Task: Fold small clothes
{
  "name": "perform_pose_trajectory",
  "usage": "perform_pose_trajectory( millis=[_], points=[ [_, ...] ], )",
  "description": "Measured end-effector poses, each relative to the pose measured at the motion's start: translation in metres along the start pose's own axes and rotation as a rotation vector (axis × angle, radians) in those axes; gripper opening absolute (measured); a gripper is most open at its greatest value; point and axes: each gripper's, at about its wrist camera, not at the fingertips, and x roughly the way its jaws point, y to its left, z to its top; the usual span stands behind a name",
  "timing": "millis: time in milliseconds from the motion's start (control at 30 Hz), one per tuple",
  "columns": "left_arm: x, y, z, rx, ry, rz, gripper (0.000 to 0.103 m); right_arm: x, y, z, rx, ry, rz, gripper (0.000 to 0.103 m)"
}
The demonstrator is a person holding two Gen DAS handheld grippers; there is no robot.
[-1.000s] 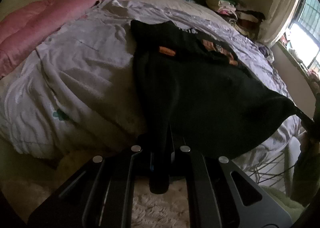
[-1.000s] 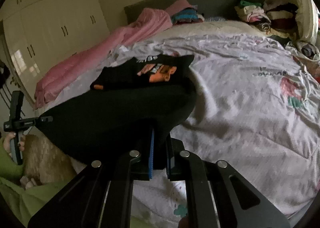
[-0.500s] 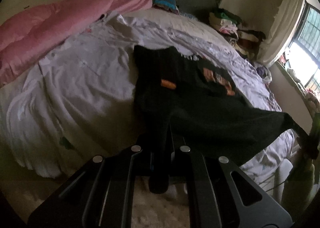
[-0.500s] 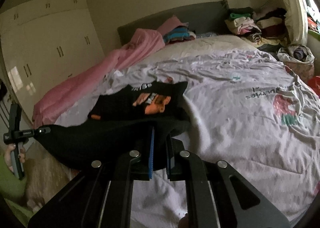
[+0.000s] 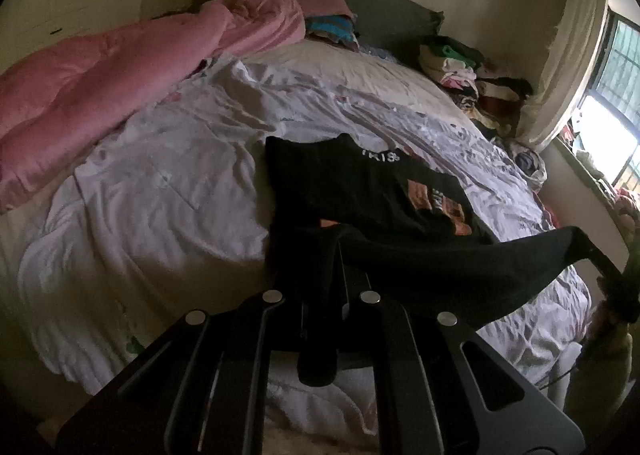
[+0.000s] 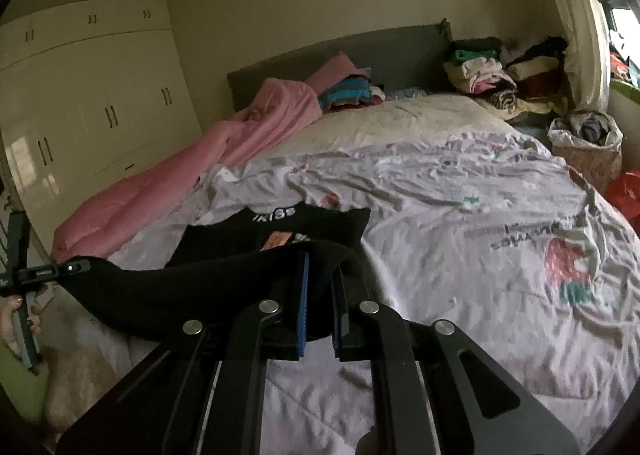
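So, mid-fold on the black tee (image 5: 360, 183), first fold not landed yet.

I've got the near hem pinched at both corners: left gripper (image 5: 320, 255) clenched on one, right gripper (image 6: 320, 267) clamped on the other, with the hem hanging taut in the air between them. The far half lies flat on the white bedsheet (image 5: 160, 175), toward the near edge, collar pointing at the far headboard (image 6: 340, 55). Long axis runs near-to-far. By my reckoning I need to carry the hem over to the collar, then tidy. The orange print (image 5: 436, 199) faces up.
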Motion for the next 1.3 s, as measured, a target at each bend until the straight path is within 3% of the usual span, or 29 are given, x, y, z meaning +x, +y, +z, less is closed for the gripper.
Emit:
perform_pose_trajectory(
  millis=[433, 900, 1300],
  points=[
    [0.012, 0.012, 0.027, -0.069, -0.017, -0.021, 0.002, 0.023, 0.000, 0.028, -0.002, -0.018, -0.014, 0.008],
    [0.040, 0.008, 0.073, -0.086, -0.039, 0.009, 0.002, 0.060, -0.011, 0.054, 0.020, -0.039, -0.048, 0.008],
    [0.069, -0.005, 0.092, -0.024, -0.061, 0.103, 0.002, 0.101, -0.024, 0.063, 0.019, -0.004, -0.090, 0.008]
  ],
)
